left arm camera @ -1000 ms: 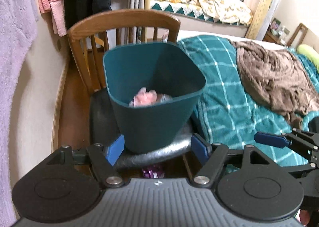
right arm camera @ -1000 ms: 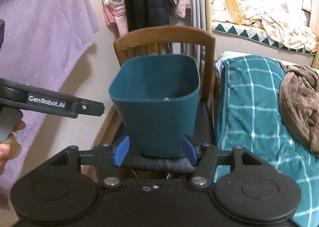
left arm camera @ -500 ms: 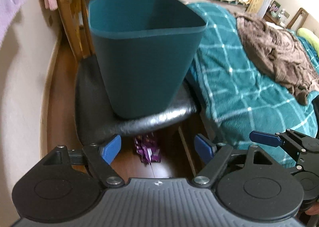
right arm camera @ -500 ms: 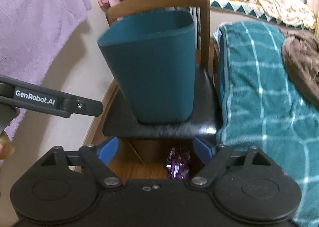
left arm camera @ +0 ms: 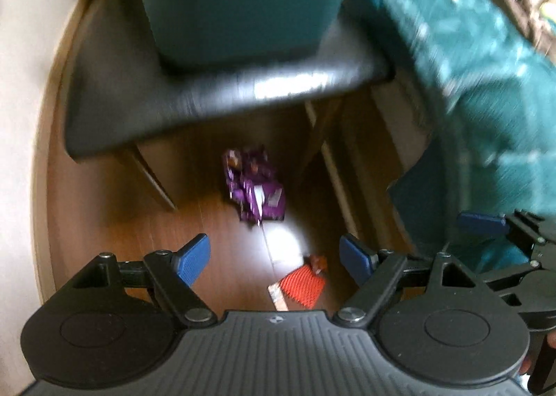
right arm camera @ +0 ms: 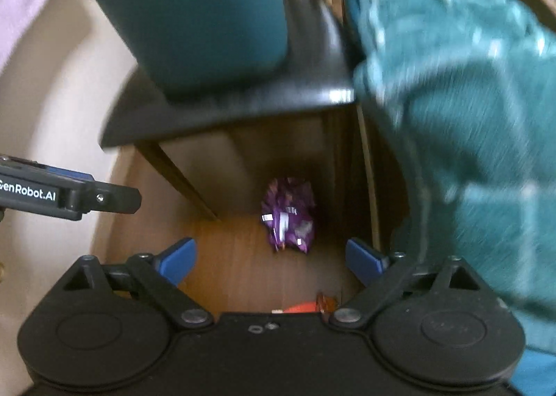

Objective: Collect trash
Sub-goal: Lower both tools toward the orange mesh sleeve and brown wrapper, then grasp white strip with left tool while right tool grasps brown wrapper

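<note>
Both tools, left [left arm camera: 274, 258] and right [right arm camera: 271, 257], gape empty; purple wrapper [left arm camera: 255, 189] and orange wrapper [left arm camera: 301, 284] lie uncollected on the floor.

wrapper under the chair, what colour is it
Purple, with small white patches. The wrapper shows best in the right wrist view, lying on the wooden floor.

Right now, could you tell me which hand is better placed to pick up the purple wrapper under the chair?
Probably the right. Its open tongs frame the purple wrapper closely. The left tongs, also open, sit farther back, with the orange wrapper nearer to them.
</note>
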Available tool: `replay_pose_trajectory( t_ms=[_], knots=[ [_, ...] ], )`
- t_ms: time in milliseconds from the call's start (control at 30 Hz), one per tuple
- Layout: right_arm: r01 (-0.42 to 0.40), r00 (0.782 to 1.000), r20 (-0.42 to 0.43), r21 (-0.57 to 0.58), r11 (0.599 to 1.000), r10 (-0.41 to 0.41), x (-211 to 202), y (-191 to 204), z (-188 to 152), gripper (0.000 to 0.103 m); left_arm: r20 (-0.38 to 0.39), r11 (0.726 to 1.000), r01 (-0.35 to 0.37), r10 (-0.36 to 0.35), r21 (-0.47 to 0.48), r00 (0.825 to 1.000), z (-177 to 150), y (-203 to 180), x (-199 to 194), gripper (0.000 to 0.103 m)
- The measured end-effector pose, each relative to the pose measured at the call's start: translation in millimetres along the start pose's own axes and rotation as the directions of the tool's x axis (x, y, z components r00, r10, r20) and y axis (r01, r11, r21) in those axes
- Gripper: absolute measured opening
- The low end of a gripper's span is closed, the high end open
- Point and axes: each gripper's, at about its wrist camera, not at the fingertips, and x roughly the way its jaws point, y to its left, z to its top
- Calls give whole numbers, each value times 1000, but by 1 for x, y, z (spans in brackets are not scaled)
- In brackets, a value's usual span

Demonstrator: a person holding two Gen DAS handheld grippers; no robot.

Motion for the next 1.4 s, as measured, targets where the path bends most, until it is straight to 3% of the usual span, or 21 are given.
replay_pose_trajectory(
  t_ms=[233,400,600,833,1000,1167,1233,1400],
  knots=[
    [17,994,-108,67,998,-10,102,-31,-64,93,-153,999,-39,42,22,987,-70,-2,131,81],
    [46,983,-183,108,993,-26,184,-56,-102,91,-246,999,-39,29,-36,969,-114,2,218,81],
    [94,967,-250,167,981,-50,272,-91,-136,86,-297,996,-64,43,-63,954,-150,-5,306,81],
    [94,953,-302,208,974,-27,335,-124,-158,83,-350,993,-83,50,-79,935,-177,-13,392,81],
    [100,945,-328,288,952,0,366,-143,-171,76,-386,992,-68,21,-108,922,-188,-13,429,81],
    [86,945,-327,324,942,26,381,-147,-175,75,-395,986,-65,-1,-153,919,-194,-11,441,80],
    [87,943,-331,334,939,31,385,-149,-177,72,-401,982,-70,-7,-177,916,-196,-9,442,68],
    [70,943,-330,339,938,49,391,-151,-176,65,-393,971,-75,-22,-229,919,-199,-10,442,66]
  ],
)
